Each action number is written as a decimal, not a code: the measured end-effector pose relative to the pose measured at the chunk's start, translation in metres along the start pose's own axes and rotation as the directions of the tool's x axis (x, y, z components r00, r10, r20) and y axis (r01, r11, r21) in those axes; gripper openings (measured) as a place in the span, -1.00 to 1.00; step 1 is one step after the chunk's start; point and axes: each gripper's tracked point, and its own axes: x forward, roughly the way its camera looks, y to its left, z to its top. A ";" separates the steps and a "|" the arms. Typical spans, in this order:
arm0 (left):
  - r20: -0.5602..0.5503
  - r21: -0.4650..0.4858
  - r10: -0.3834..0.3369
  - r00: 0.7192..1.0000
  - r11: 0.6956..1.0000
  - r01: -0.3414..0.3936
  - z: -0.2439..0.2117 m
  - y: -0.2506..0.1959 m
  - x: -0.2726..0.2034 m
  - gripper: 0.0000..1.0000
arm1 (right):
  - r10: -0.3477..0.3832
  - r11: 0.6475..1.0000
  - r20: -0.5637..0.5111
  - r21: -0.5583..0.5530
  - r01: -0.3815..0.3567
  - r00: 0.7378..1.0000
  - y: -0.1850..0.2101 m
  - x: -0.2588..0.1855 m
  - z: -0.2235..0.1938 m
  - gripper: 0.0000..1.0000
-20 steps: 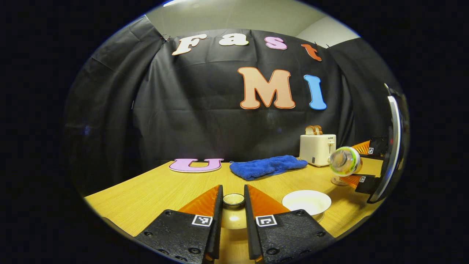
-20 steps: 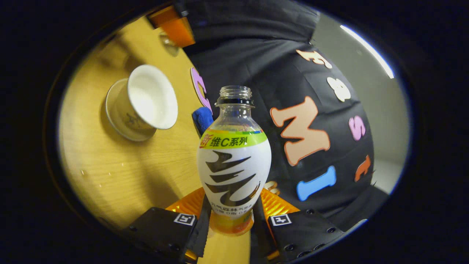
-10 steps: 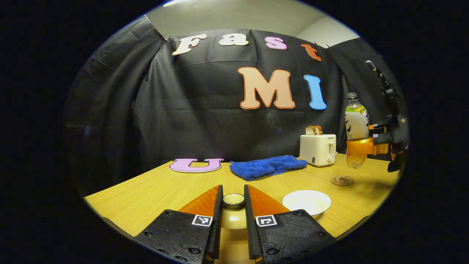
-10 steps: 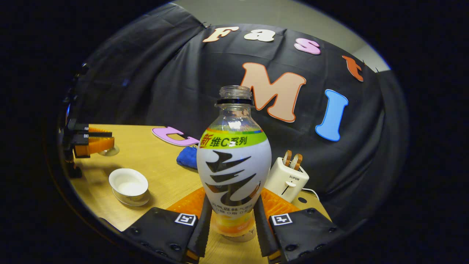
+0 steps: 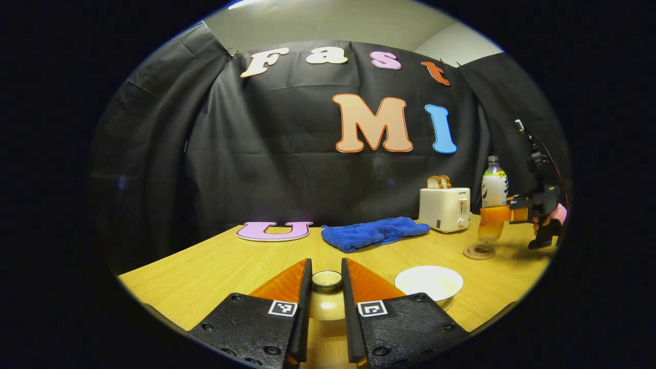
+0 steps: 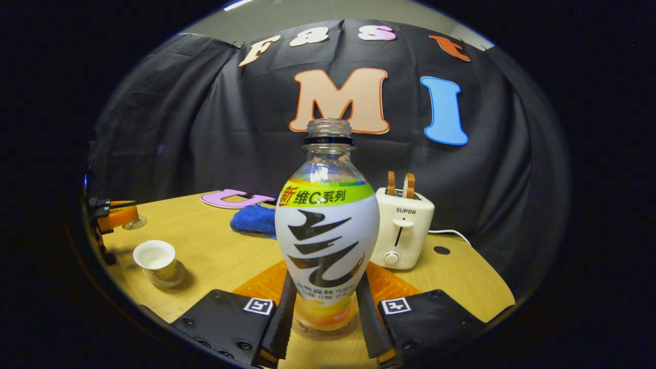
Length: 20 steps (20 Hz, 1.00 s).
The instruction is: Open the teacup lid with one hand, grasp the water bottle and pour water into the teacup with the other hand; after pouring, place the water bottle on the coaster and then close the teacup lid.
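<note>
Bottle [image 6: 327, 230] in right tongs [image 6: 324, 318]; toaster [image 6: 402, 233] reads SUPOR.

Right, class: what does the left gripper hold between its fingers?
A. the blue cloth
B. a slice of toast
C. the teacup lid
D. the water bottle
C: in the left gripper view, the left gripper has its fingers closed on the teacup lid, while the uncovered teacup sits beside it.
</note>
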 end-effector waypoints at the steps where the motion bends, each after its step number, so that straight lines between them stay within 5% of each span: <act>1: 0.000 0.000 0.000 1.000 1.000 0.000 0.000 0.000 0.000 -0.44 | 0.001 1.000 -0.016 0.015 -0.001 1.000 0.002 -0.001 -0.004 0.21; 11: -0.001 0.000 0.000 1.000 1.000 0.000 0.000 0.000 0.000 -0.44 | 0.023 1.000 -0.027 -0.011 -0.024 0.999 0.003 0.004 -0.012 0.29; 18: -0.001 0.000 0.000 1.000 1.000 0.000 0.000 0.000 0.000 -0.44 | 0.036 0.999 -0.054 -0.024 -0.037 0.998 0.005 0.001 -0.021 0.58; 20: -0.001 0.000 0.000 1.000 1.000 0.000 0.000 0.000 0.000 -0.44 | 0.044 0.999 -0.053 -0.020 -0.045 0.998 0.007 0.000 -0.020 0.85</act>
